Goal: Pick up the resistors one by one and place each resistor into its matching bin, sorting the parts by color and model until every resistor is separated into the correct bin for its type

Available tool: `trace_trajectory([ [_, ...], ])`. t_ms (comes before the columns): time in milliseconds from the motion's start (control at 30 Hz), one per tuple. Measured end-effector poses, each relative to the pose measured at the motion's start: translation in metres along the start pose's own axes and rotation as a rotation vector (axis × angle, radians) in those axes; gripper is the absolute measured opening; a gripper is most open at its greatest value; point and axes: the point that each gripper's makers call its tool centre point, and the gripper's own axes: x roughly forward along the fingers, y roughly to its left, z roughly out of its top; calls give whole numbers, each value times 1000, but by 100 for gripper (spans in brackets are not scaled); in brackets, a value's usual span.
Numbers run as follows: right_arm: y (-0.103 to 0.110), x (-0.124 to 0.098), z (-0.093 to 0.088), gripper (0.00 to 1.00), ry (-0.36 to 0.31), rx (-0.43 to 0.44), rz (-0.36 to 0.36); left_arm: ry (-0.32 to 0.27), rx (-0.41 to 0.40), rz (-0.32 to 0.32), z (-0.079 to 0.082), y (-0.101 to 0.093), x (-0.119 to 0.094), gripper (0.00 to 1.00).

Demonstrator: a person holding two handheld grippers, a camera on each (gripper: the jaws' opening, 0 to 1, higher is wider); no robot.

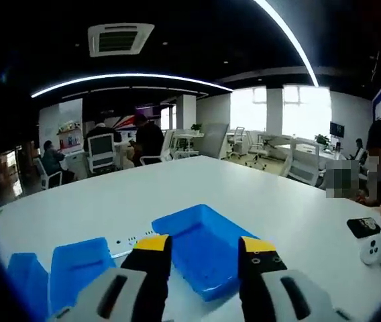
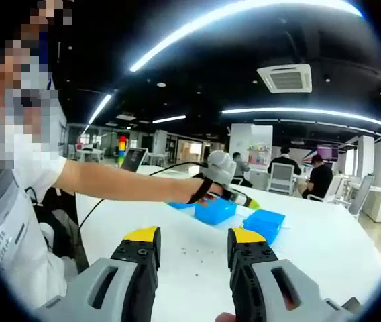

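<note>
Two views cover this moment. In the left gripper view, the left gripper [image 1: 204, 247] hangs over the white counter [image 1: 257, 194] with its yellow-tipped jaws spread and nothing between them; straight ahead, framed by the jaws, a blue bin [image 1: 204, 248] lies tilted with its long axis running away toward the far edge, and two more blue bins [image 1: 76, 268] sit to its left by the near edge. Tiny dark specks, probably resistors [image 1: 127, 240], dot the counter between them, too small to tell colour or model. A white controller [image 1: 368, 240] rests near the counter's right edge. In the right gripper view, the right gripper [image 2: 194, 248] is likewise released and empty above the near edge, and scattered small resistors [image 2: 200, 253] lie on the counter just ahead of its jaws. Farther off, a person's outstretched arm carries the other gripper [image 2: 227, 184] over the blue bins [image 2: 264, 223]. Judging from this, the right gripper is nearer the loose parts, which lie forward and slightly below it, with the bins well beyond.
</note>
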Motion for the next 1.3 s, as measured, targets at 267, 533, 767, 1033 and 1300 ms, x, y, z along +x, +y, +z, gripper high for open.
trace_trajectory([
  [267,0,-1,2,42,-2,-1,-2,-79,-30,-65,15,2,-69,44],
  [533,2,4,1,42,4,-3,6,-207,-70,-153,11,-5,-172,42],
  [767,6,7,-1,42,9,-4,18,-272,-83,-158,-17,1,-238,42],
  [1033,5,9,-3,42,18,-4,18,-320,-125,-201,-54,-9,-290,46],
  [1300,4,9,-4,42,24,-5,18,-370,-147,-203,-65,-9,-322,43],
])
